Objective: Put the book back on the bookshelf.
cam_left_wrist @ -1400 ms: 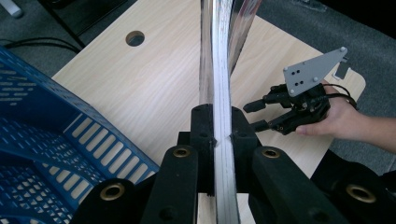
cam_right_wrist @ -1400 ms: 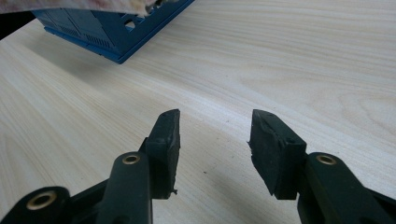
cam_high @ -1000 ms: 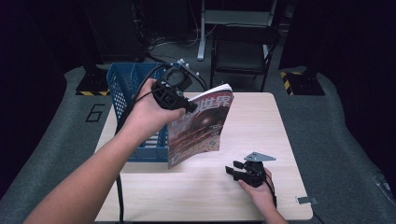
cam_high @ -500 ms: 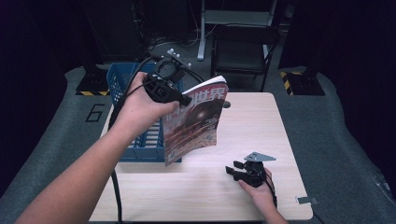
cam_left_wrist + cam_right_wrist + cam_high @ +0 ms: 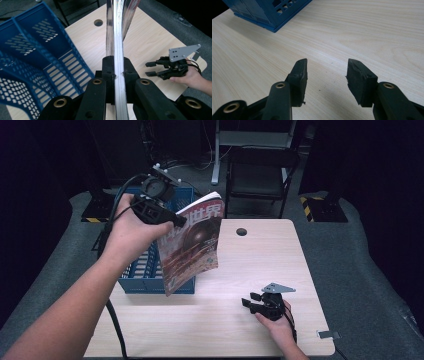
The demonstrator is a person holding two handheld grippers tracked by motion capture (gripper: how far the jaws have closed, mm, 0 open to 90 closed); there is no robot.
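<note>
High view: left tool (image 5: 181, 221) grips magazine (image 5: 192, 245) above basket (image 5: 135, 272)

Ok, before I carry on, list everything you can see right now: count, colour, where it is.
magazine: one, reddish-brown cover, held upright in the air above the crate's right edge
crate: one, blue, slotted, on the table's left side
table: one, light wood, with a round hole near its far edge
chair: one, dark, behind the table
left gripper: one, black, clamped on the magazine's edge
right gripper: one, black, jaws apart, low over the table's near right part
forearms: two, entering from the bottom
</note>
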